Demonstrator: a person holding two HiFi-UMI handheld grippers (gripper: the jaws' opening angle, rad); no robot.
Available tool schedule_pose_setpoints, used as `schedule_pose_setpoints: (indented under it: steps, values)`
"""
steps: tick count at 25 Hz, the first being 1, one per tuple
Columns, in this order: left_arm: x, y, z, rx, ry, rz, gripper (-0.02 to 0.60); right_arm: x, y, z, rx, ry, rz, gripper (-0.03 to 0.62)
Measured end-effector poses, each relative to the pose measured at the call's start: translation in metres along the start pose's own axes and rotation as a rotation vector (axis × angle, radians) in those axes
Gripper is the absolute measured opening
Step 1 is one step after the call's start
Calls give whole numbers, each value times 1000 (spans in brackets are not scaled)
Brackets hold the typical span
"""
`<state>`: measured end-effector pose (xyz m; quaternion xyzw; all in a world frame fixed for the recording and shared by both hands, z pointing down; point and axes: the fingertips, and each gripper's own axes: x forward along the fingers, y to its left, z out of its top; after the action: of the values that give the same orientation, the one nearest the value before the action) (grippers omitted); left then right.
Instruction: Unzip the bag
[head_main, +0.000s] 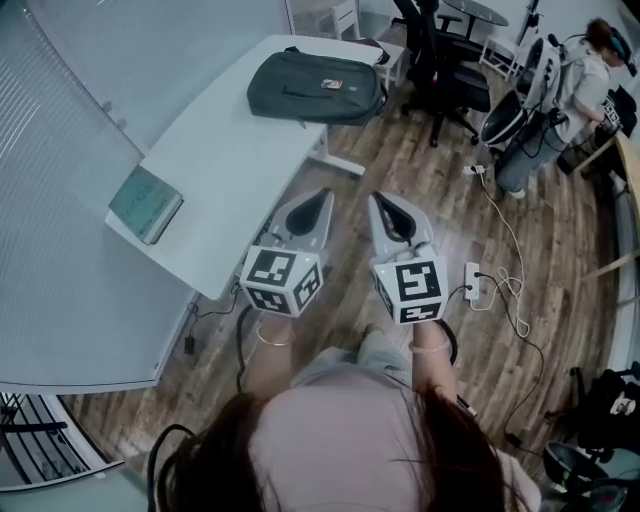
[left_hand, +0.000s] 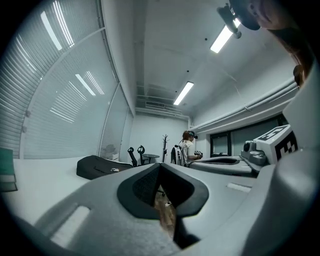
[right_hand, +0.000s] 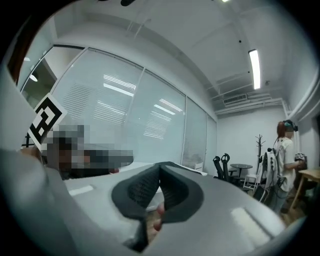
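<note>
A dark grey bag (head_main: 315, 87) lies flat at the far end of the white table (head_main: 230, 170); in the left gripper view the bag (left_hand: 102, 166) shows low and far off to the left. Both grippers are held side by side close to my body, over the wooden floor by the table's near corner and well short of the bag. My left gripper (head_main: 322, 193) is shut, its tips meeting with nothing between them (left_hand: 160, 165). The right gripper (head_main: 381, 199) is shut and empty too (right_hand: 160, 165).
A green book (head_main: 146, 204) lies on the table's left edge. A glass wall with blinds runs along the left. Black office chairs (head_main: 440, 70) stand beyond the table. A person (head_main: 590, 60) stands at the far right. A power strip (head_main: 472, 281) and cables lie on the floor.
</note>
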<state>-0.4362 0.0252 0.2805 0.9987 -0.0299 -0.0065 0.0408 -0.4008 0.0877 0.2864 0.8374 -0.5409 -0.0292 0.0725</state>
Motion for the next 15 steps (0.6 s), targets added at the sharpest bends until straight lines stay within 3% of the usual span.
schedule_pose_setpoints:
  steps: [10, 15]
  values:
    - [34, 20, -11, -15, 19, -5, 11, 36, -13, -13, -7, 22, 8, 3]
    - [61, 28, -14, -9, 21, -21, 11, 59, -30, -21, 46, 25, 18, 3]
